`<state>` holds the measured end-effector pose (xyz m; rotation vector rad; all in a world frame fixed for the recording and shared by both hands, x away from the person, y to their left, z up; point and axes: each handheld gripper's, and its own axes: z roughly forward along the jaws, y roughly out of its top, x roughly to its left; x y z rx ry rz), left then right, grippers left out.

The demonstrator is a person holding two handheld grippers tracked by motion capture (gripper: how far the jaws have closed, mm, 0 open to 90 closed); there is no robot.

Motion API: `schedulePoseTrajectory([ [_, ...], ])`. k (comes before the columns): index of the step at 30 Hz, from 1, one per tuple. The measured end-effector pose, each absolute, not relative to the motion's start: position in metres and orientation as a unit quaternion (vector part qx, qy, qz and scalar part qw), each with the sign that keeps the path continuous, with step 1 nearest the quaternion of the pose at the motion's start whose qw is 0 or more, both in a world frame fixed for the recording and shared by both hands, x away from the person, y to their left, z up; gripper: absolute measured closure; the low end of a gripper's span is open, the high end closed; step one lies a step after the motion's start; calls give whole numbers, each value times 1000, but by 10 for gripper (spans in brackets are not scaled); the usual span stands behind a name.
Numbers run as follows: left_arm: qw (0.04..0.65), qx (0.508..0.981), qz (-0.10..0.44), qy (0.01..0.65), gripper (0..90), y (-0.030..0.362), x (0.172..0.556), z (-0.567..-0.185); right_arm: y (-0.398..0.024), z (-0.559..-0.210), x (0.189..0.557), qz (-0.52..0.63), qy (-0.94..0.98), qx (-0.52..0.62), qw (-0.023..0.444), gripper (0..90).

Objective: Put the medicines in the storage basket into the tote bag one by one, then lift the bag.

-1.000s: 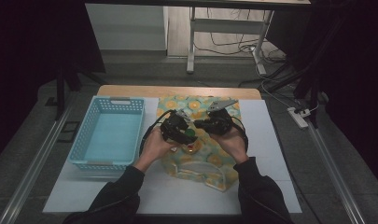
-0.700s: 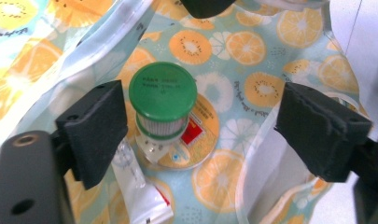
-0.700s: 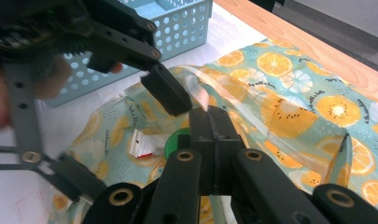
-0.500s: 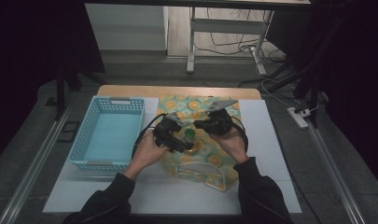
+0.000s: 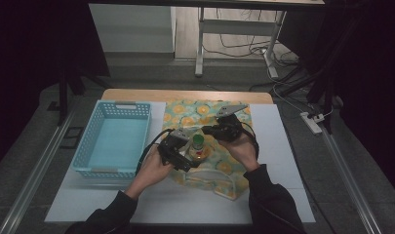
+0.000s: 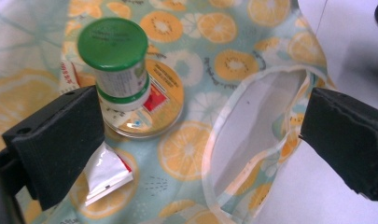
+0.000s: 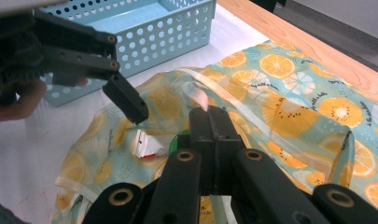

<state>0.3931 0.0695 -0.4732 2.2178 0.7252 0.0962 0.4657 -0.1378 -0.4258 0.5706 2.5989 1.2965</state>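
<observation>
1. High view. A person's forearms enter from the bottom edge. The left gripper (image 5: pixel 178 148) sits just left of a small green-capped bottle (image 5: pixel 198 144), which stands upright on a fruit-print bag (image 5: pixel 205 114) spread over the white tabletop (image 5: pixel 283 146). The right gripper (image 5: pixel 223 127) lies just beyond and to the right of the bottle, over the bag. A light-blue perforated basket (image 5: pixel 118 141) rests to the left, apart from the bag. The bag's handle loop (image 5: pixel 209 173) lies toward the person.

2. Left gripper view. The left gripper's (image 6: pixel 196 140) fingers (image 6: pixel 56 140) are released and stand wide apart; they have just been opening. The green-capped bottle (image 6: pixel 114 60) stands beside the left-hand finger, not pressed by it, on a round orange disc (image 6: pixel 165 100). A small white-and-red sachet (image 6: pixel 107 172) lies on the bag (image 6: pixel 224 28) near the same finger. The bag's pale-edged handle loop (image 6: pixel 210 154) lies between the two fingers.

3. Right gripper view. The right gripper's (image 7: pixel 210 128) fingers (image 7: pixel 219 135) are clenched together, pinching a pale strip (image 7: pixel 200 84) of the bag's (image 7: pixel 294 88) edge. Just beyond them a sliver of the green cap (image 7: pixel 179 136) and the sachet (image 7: pixel 144 142) appear. The left gripper (image 7: pixel 126 100) reaches in from the upper left, with the basket (image 7: pixel 144 32) behind it.
</observation>
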Motion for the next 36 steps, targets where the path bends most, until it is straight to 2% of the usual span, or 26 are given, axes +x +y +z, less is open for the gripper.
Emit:
schedulePoseTrajectory([
  [5, 395, 874, 24, 281, 0, 66, 389, -479, -138, -425, 465, 439, 873, 191, 91, 900],
  [23, 354, 882, 38, 308, 2, 59, 387, -507, -139, -425, 464, 438, 873, 193, 91, 900],
  [36, 335, 893, 40, 297, 18, 54, 391, -525, -138, -427, 464, 434, 876, 190, 91, 900],
])
